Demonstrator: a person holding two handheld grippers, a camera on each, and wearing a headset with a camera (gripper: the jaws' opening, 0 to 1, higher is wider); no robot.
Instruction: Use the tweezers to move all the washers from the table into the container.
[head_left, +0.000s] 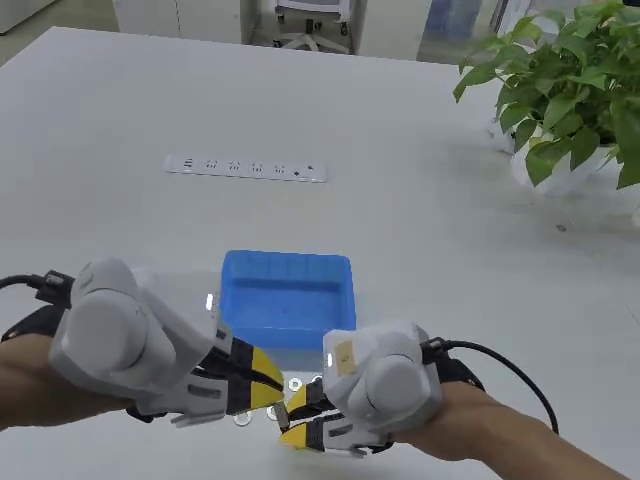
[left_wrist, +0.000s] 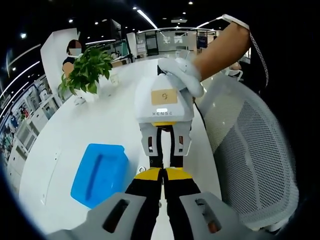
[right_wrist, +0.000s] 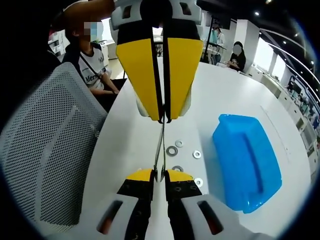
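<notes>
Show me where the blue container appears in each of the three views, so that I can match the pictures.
Head view: the blue container lies at the centre, slightly below the middle.
Left gripper view: lower left, left of that view's own jaws.
Right gripper view: right side, right of that view's own jaws.
Shared landmark: the white table under it.

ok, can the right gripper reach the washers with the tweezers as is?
Probably not yet: the tweezers are pinched at both ends, by right gripper and left gripper; washers lie close beside.
</notes>
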